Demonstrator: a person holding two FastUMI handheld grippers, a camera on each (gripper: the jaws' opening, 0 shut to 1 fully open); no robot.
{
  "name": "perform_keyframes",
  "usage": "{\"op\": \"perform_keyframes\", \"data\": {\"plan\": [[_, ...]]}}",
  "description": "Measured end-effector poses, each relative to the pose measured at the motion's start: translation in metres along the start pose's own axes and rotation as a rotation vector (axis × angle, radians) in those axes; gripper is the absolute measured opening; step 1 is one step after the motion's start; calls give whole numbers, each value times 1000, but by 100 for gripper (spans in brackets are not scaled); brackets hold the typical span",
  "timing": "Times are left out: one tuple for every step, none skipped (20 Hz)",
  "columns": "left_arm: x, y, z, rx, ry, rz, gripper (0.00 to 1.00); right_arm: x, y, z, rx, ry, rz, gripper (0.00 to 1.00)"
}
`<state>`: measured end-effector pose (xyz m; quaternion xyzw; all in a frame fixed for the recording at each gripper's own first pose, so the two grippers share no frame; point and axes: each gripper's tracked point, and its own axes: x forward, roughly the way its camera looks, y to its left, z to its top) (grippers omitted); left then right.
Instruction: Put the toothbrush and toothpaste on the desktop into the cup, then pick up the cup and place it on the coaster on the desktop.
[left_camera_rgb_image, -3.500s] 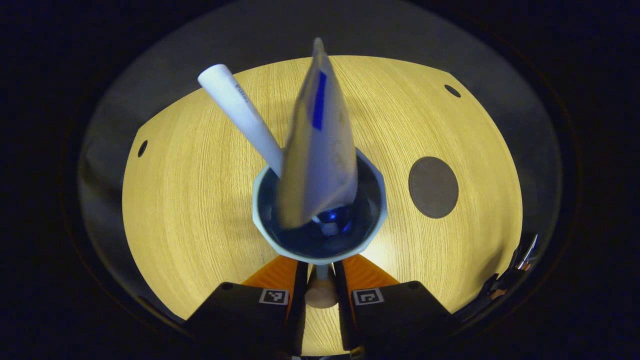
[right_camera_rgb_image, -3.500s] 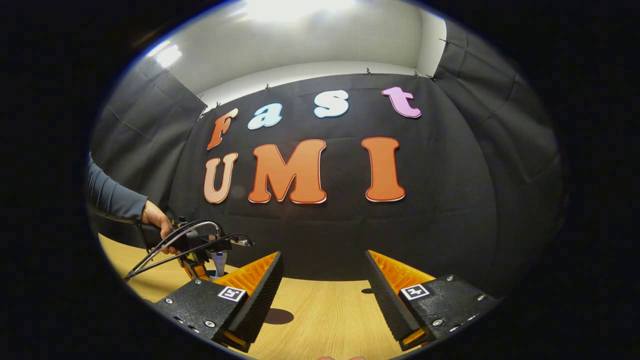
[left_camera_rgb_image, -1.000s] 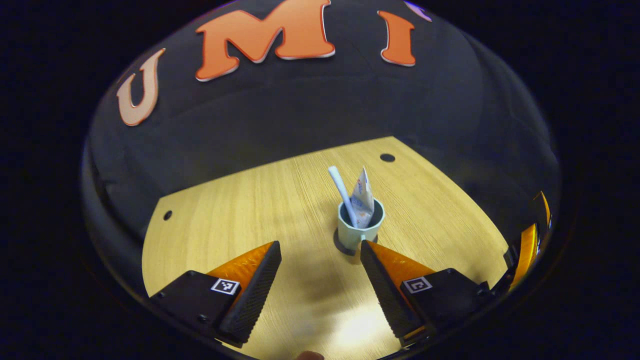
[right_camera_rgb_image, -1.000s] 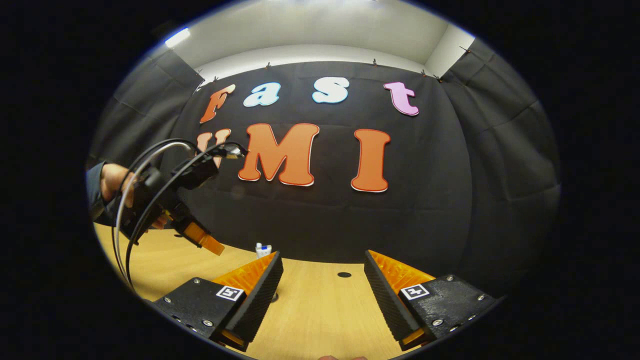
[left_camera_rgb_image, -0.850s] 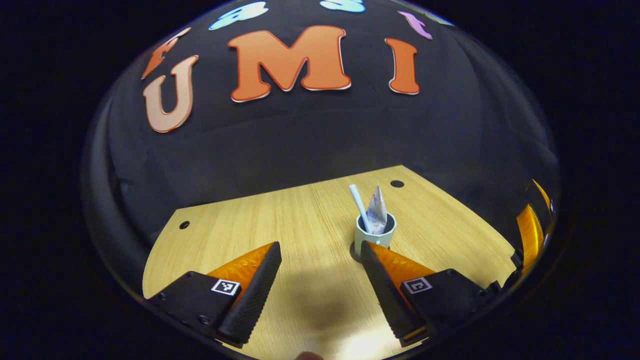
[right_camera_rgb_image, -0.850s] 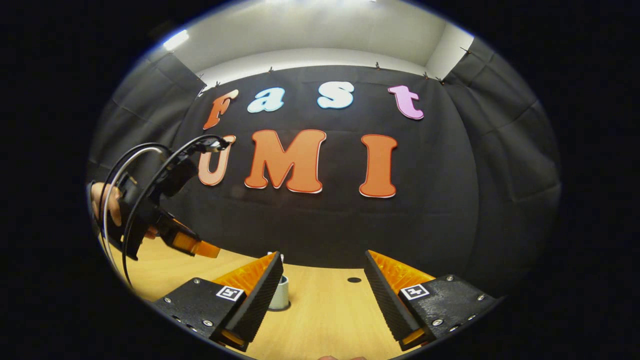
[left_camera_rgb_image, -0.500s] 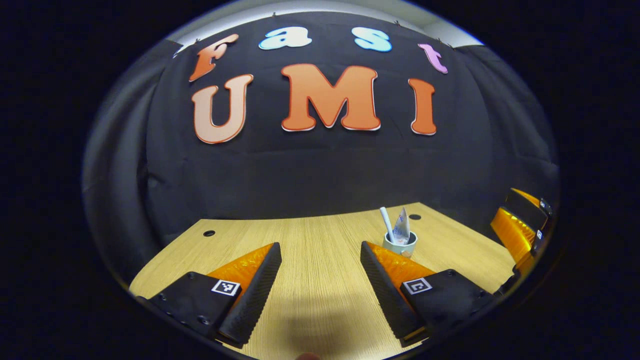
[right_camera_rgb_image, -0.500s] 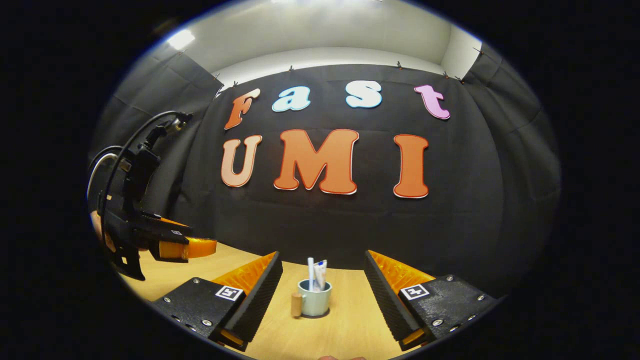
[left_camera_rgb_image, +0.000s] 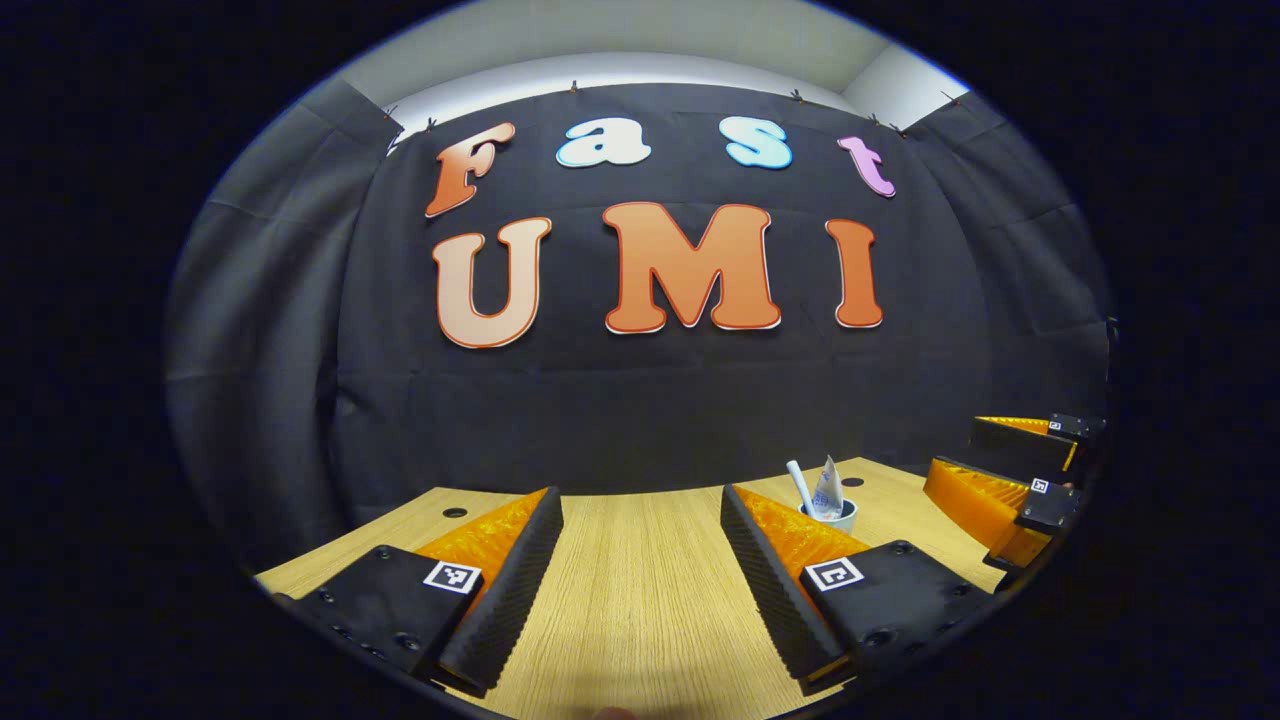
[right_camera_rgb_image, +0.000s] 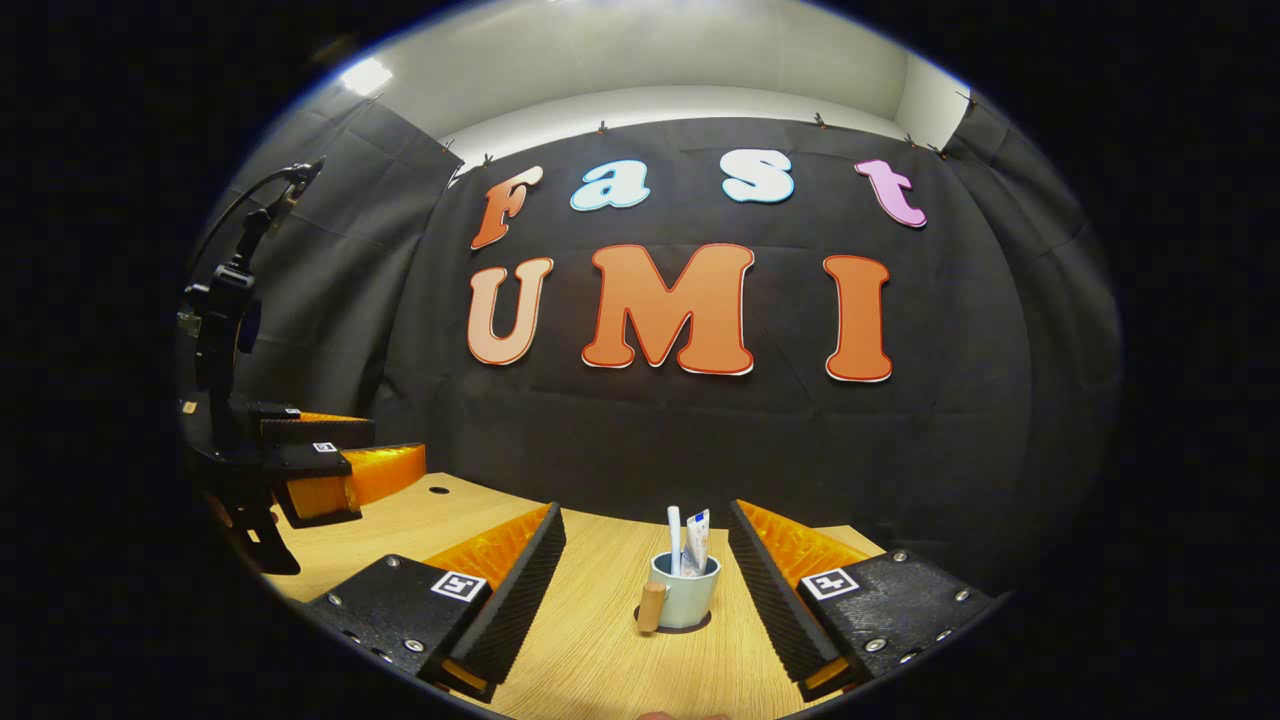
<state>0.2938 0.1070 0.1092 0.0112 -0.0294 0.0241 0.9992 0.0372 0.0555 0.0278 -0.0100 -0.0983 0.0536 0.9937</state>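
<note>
Left gripper (left_camera_rgb_image: 640, 535) stands with its jaws parted and nothing between them, level over the light wooden tabletop (left_camera_rgb_image: 630, 590) and well back from the pale green ceramic cup (left_camera_rgb_image: 832, 516); one second ago it was tilted down close over that cup, so it has released and drawn away. Right gripper (right_camera_rgb_image: 645, 548) is likewise spread and empty, and now faces the cup from near, with the cup seen between its fingers but untouched. In the right gripper view the cup rests on the dark round coaster (right_camera_rgb_image: 690, 627), its wooden handle to the left. Inside it stand the white toothbrush (right_camera_rgb_image: 674, 540) and the white-and-blue toothpaste tube (right_camera_rgb_image: 697, 540), both upright and leaning slightly. Judgement: all placements appear complete, the cup sits steady, and only withdrawal of both grippers remains.
</note>
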Motion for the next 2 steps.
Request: {"op": "perform_keyframes", "data": {"plan": [[2, 2, -2, 7, 0, 4, 100, 0, 0, -2, 1, 1, 0, 99], [2, 2, -4, 15, -2, 3, 100, 0, -1, -3, -1, 0, -3, 99]]}}
